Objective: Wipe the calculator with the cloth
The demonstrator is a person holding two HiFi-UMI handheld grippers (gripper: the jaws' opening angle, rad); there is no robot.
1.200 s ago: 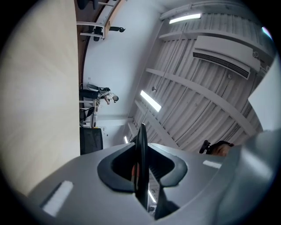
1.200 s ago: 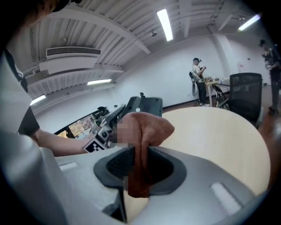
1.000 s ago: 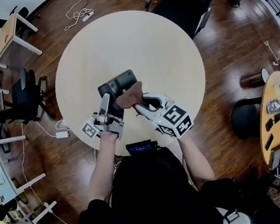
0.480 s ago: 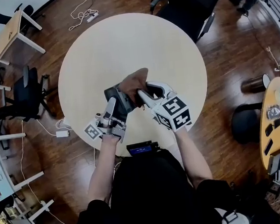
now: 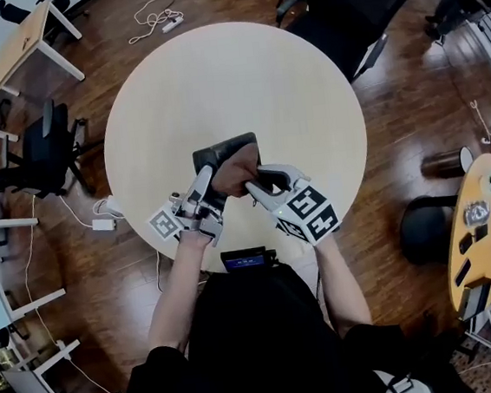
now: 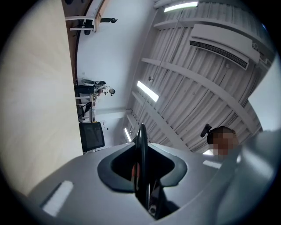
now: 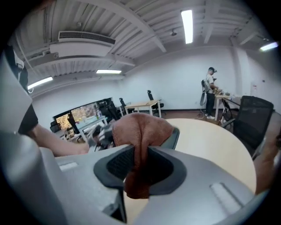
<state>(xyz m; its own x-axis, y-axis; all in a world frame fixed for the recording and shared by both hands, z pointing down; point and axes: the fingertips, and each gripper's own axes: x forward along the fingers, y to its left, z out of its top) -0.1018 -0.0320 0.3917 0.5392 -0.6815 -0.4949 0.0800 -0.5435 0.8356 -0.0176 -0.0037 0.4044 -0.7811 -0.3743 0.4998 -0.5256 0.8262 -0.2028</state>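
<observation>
item: calculator [image 5: 220, 153], dark and flat, lifted clear of the round desk [image 5: 215, 72] and tilted up toward me. i am carrying it by its near edge in my left gripper [image 5: 208, 193], whose jaws are pressing nearly together on the thin body, which is showing edge-on between them in the left gripper view. item: cloth [image 5: 238, 171], brown and bunched. my right gripper [image 5: 259, 181] is pinching one fold of it, jaws closed on the fabric, with the rest bulging out ahead of the tips and lying against the calculator's upper face, just beside the left jaws. status, as i am judging it: wiping is under way, with the cloth sitting on the near part of the face and the far strip showing uncovered. handling notes: i am treating the left pinch as the anchor, so i am aiming to push the cloth only lightly and along the face, since a narrow hold on one edge is likely to let the body pivot or slip. i am planning long even passes from the held edge out to the free end, letting the loose bulge of fabric do the rubbing and holding the hard jaw tips off the surface. i am also watching that the fold is not creeping out of the right jaws, because a thin bite on soft cloth may be working loose under drag.
</observation>
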